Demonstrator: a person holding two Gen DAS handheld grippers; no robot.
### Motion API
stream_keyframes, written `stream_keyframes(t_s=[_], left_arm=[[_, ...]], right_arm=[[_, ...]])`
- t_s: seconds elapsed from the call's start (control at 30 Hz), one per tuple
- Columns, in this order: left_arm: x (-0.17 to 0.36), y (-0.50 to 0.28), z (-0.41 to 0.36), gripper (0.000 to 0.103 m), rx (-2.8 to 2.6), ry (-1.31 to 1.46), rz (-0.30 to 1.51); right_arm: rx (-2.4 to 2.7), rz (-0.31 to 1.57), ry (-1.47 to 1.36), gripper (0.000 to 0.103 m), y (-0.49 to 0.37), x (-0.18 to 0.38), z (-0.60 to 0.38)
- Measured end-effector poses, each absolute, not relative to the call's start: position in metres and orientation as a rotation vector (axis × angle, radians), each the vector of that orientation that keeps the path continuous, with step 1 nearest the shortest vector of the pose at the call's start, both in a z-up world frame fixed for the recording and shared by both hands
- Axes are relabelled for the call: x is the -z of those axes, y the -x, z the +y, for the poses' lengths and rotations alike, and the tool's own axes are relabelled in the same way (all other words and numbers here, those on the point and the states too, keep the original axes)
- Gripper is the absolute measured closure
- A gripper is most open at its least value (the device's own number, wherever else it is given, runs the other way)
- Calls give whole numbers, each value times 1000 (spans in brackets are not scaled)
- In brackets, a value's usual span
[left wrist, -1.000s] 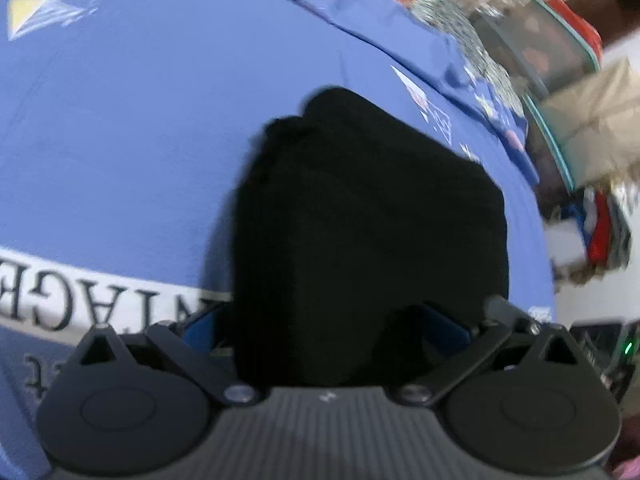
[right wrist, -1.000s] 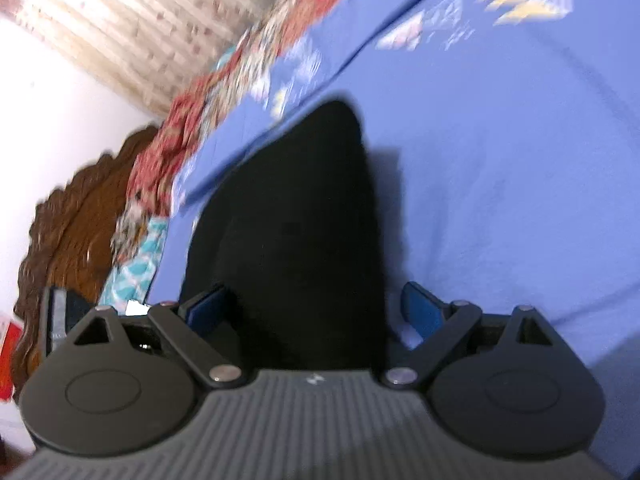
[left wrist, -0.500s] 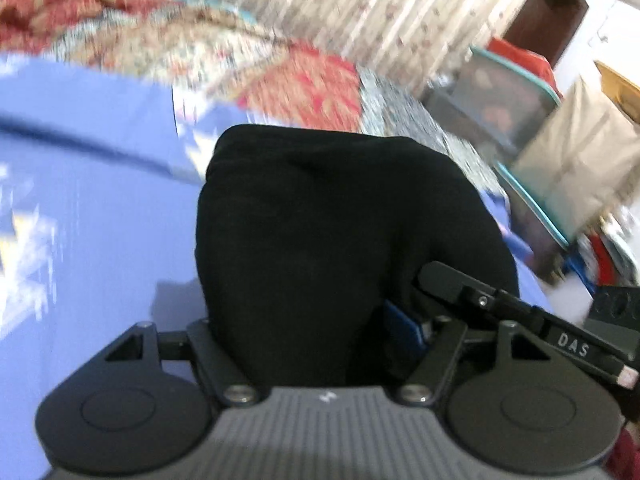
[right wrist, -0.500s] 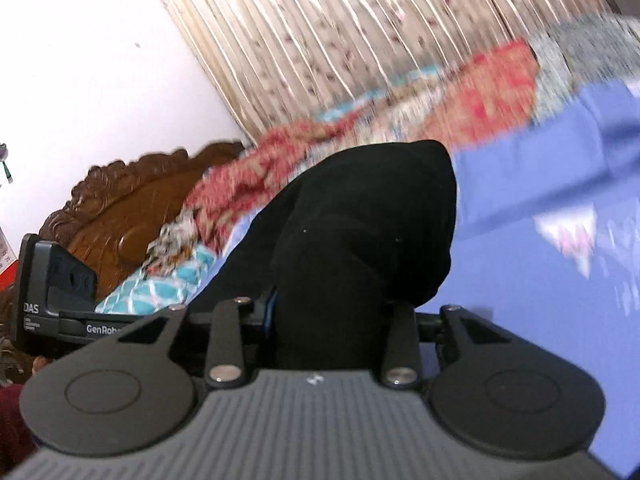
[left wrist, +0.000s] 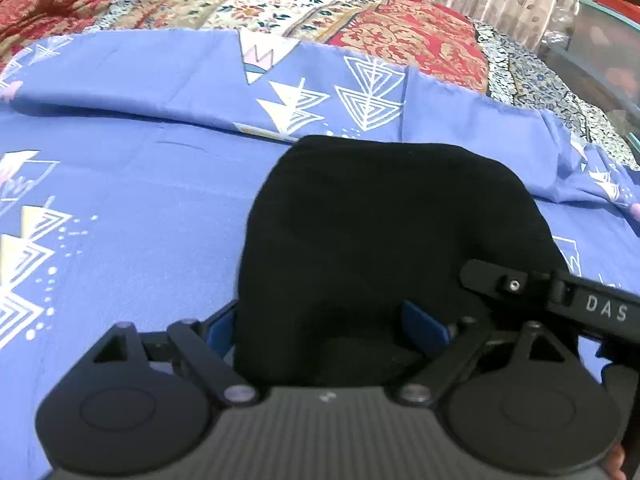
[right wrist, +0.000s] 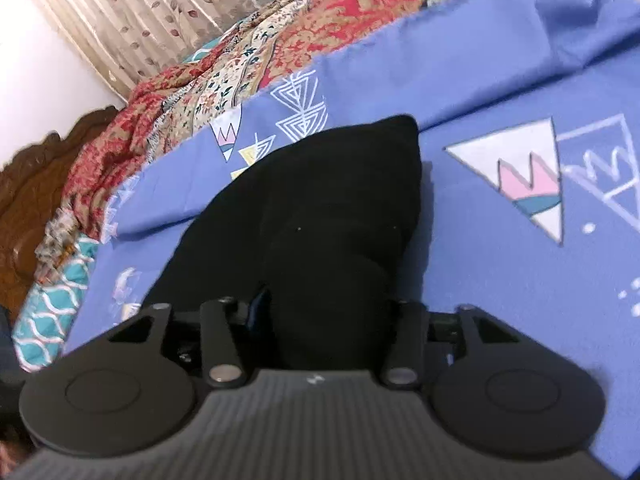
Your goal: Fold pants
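My L tongs (left wrist: 326, 326): blue pads spread, w/ the folded black pants (left wrist: 384, 240) bulging between them; can't tell if they bite. My R tongs (right wrist: 328, 316): pads pinched in tight on the pants (right wrist: 320, 220), gripping the cloth. R tongs' body also shows at right edge of L view, against the bundle. Pants sit on the blue sheet (left wrist: 132, 208) w/ white triangles, just short of its turned-back far edge. Beyond: red floral quilt (left wrist: 400, 28), curtain (right wrist: 160, 12), carved headboard (right wrist: 24, 192) far L corner.

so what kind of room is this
Most likely a bedroom. The black pants lie on a bed spread with a blue patterned sheet and a floral quilt; a carved wooden headboard and leaf-print curtains stand behind.
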State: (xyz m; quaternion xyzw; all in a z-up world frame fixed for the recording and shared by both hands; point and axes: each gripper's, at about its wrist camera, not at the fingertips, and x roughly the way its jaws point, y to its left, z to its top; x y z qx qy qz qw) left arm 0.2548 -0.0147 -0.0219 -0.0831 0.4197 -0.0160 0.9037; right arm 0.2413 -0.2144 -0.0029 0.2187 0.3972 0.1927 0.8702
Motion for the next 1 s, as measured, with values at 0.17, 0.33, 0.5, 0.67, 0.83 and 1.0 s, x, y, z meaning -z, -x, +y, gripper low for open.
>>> stream_keyframes(t_s=[0.17, 0.33, 0.5, 0.67, 0.83, 1.0], left_arm=[[-2, -214, -19, 14, -53, 63, 779], [-5, -162, -22, 9, -107, -25, 764], [-1, -111, -28, 1, -136, -62, 798], [0, -70, -30, 0, -153, -47, 836], [1, -36, -30, 0, -138, -40, 869], [10, -10, -32, 0, -103, -44, 893]], right_arm=[[-326, 783, -449, 36, -208, -15, -228], [-238, 773, -478, 28, -175, -15, -232], [-237, 801, -473, 17, -114, -16, -232], [-211, 856, -417, 9, -64, -18, -218], [-175, 888, -350, 6, -24, -19, -204], [-157, 920, -359, 1, 3, -12, -195]])
